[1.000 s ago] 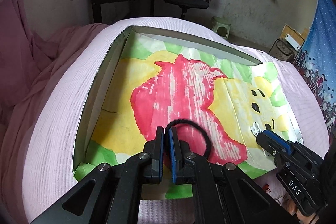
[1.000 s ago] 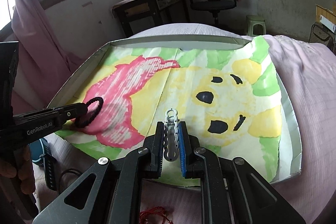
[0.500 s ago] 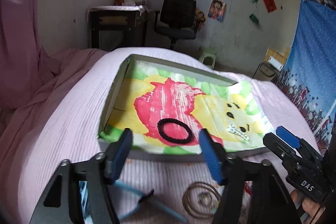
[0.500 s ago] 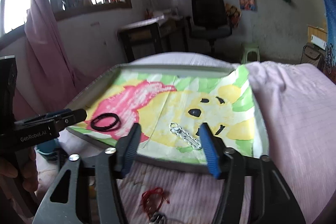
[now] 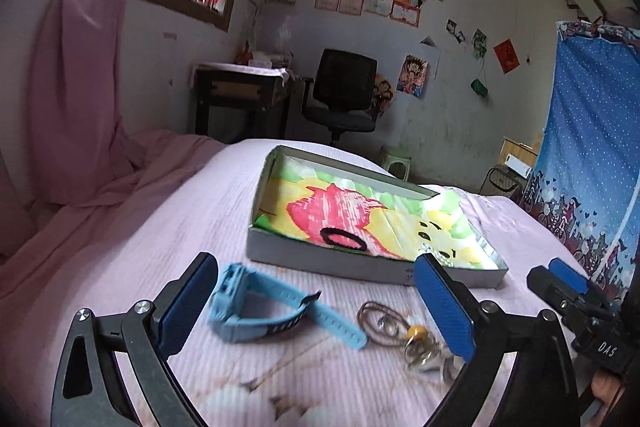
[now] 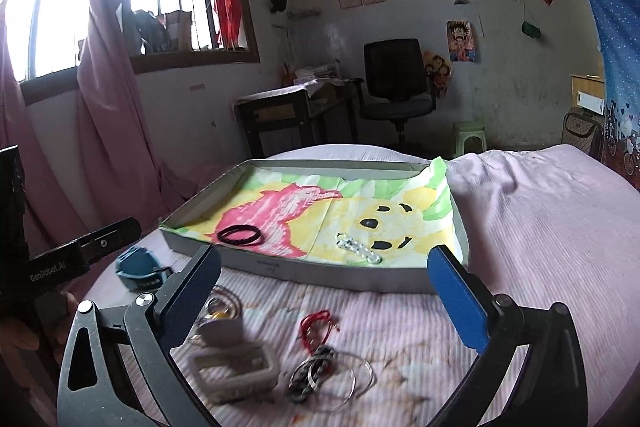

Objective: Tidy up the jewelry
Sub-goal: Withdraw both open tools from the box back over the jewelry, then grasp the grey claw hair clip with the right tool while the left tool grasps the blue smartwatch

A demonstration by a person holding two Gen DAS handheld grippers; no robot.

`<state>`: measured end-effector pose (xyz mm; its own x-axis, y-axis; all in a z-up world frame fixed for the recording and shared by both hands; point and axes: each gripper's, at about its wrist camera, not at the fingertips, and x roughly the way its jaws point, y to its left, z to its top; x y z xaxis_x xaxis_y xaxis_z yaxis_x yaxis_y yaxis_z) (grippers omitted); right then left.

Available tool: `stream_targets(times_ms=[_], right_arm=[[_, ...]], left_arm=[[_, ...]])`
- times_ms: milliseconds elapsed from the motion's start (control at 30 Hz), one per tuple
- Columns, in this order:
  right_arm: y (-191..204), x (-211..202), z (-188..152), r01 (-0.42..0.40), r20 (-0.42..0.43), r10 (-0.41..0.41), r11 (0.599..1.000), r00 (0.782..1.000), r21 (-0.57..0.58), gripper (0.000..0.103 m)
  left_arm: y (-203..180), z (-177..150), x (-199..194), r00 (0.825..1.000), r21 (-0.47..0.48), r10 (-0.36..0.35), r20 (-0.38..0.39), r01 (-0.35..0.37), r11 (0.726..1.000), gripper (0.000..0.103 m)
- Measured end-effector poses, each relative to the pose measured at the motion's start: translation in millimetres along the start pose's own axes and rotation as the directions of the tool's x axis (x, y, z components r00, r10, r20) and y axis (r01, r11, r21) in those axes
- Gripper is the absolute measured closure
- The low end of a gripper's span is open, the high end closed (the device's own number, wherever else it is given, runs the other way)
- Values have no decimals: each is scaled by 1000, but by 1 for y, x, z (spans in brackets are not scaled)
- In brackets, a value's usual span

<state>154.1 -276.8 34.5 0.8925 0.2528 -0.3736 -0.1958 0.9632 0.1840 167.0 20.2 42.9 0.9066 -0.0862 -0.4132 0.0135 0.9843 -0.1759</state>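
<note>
A shallow grey box (image 5: 360, 269) (image 6: 320, 273) lined with a cartoon-bear drawing lies on the pink bed. A black hair tie (image 5: 344, 239) (image 6: 240, 235) and a silver clip (image 6: 358, 247) (image 5: 434, 255) lie inside it. My left gripper (image 5: 316, 311) is open and empty above a blue watch (image 5: 264, 307) and a pile of rings (image 5: 404, 331). My right gripper (image 6: 332, 297) is open and empty above a red string bracelet (image 6: 318, 325), a white open case (image 6: 232, 363) and thin bangles (image 6: 340, 383). Each gripper shows at the edge of the other's view.
The blue watch also shows at the left of the right wrist view (image 6: 140, 269). Beyond the bed stand a dark desk (image 6: 288, 115), a black office chair (image 6: 396, 87) and a green stool (image 6: 470, 137). Pink curtains (image 5: 76, 87) hang at the left.
Both grippers opened and let go of the hair tie and the silver clip, which now lie in the box. Both pulled back and rose to above the loose items on the bed.
</note>
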Motion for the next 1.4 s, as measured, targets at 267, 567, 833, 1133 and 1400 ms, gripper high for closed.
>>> stream_targets(times_ms=[267,567,833,1133,1400], right_arm=[[19,-29,-14,0,11,1,998,1000,-68,1],[31,-41,-34,-16,-53,11,995,999,-95,2],[33,-37,-43,-34,-122,22,994,992,-102,1],[36,-15,-52,-73,-229,50,993,972,-92,1],[35,1,-56,-142,-291,121,989,949,-51,2]], left_arm=[[10,-16,-30,999,55,13,33,-15,998,4],[21,-40,-42,999,92,42,-6,-42,995,4],[26,-50,-33,994,115,78,-71,-69,991,4],[35,-49,-18,990,83,83,-117,-74,994,4],[47,-49,-5,984,30,84,-158,-81,996,4]])
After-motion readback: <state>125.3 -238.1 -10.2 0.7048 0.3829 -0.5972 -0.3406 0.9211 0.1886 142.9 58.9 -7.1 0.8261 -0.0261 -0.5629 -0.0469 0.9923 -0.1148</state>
